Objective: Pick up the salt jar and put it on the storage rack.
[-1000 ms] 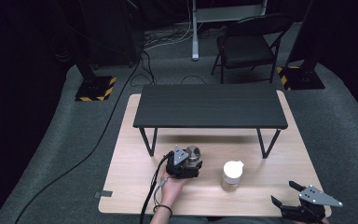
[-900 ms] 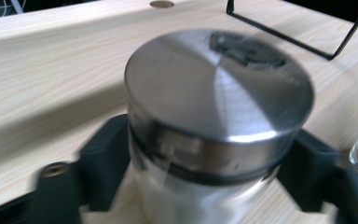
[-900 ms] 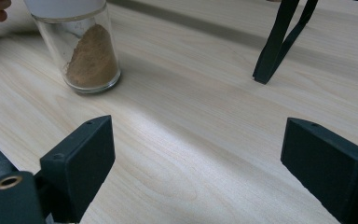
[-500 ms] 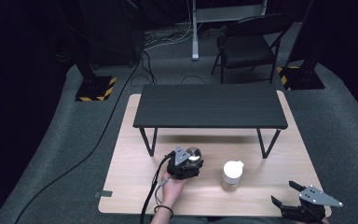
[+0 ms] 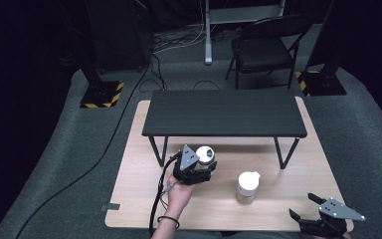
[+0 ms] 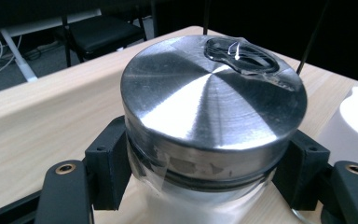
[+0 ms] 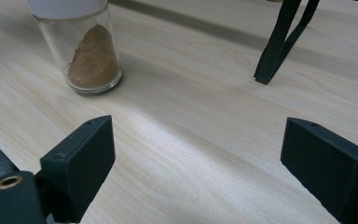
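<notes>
My left gripper (image 5: 202, 163) is shut on a glass jar with a brushed metal lid (image 5: 205, 154), just in front of the black shelf's left legs. In the left gripper view both jaws press the jar's sides below the metal lid (image 6: 212, 107). A second glass jar (image 5: 247, 187) with a white lid stands on the board to its right; the right gripper view shows brown powder inside this jar (image 7: 92, 58). My right gripper (image 5: 301, 205) rests at the board's front right corner, open, with bare wood between its jaws (image 7: 196, 163).
A low black shelf (image 5: 224, 113) on thin angled legs (image 7: 279, 42) stands across the back of the wooden board (image 5: 139, 199). Beyond the board there is grey carpet, a black chair (image 5: 266, 47), cables and stand bases with yellow-black stripes.
The left gripper with the metal-lidded jar has shifted slightly away from the person. The right gripper and the white-lidded jar have not moved.
</notes>
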Motion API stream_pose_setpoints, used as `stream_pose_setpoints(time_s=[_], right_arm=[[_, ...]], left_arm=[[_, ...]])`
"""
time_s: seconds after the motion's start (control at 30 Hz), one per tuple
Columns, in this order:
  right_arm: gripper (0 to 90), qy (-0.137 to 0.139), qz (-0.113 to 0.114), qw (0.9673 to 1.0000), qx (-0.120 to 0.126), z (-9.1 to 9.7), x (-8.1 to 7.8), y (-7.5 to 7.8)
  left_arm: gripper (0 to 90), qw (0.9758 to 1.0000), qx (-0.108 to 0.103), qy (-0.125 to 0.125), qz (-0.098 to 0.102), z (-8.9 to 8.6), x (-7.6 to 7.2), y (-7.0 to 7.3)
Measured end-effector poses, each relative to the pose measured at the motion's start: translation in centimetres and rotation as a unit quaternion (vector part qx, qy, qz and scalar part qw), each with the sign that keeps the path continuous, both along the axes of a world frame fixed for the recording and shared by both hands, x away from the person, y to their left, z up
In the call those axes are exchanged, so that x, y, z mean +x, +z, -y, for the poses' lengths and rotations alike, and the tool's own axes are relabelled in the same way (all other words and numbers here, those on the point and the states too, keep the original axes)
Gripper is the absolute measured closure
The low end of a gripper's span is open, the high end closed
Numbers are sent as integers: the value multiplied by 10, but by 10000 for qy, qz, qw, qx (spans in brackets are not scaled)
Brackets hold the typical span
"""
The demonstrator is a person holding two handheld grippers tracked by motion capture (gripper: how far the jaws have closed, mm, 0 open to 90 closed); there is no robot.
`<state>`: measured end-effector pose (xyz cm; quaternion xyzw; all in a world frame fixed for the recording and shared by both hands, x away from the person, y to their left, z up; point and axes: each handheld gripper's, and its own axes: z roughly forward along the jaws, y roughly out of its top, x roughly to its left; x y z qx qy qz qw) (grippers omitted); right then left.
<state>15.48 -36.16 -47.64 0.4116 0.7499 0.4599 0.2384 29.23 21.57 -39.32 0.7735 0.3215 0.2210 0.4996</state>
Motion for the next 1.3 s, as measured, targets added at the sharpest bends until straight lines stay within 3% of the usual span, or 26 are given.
stream_pose_setpoints(time_s=[0.57, 1.0, 1.3], right_arm=[[88, 7, -20, 10000, -3, 0, 1, 0], [88, 4, -30, 10000, -10, 0, 1, 0], [89, 12, -32, 10000, -10, 1, 1, 0]], left_arm=[[303, 9998, -108, -106, 142, -2, 3, 48], [304, 9995, 88, -242, 192, 3, 14, 97], [304, 9998, 77, -77, 176, 5, 24, 117]])
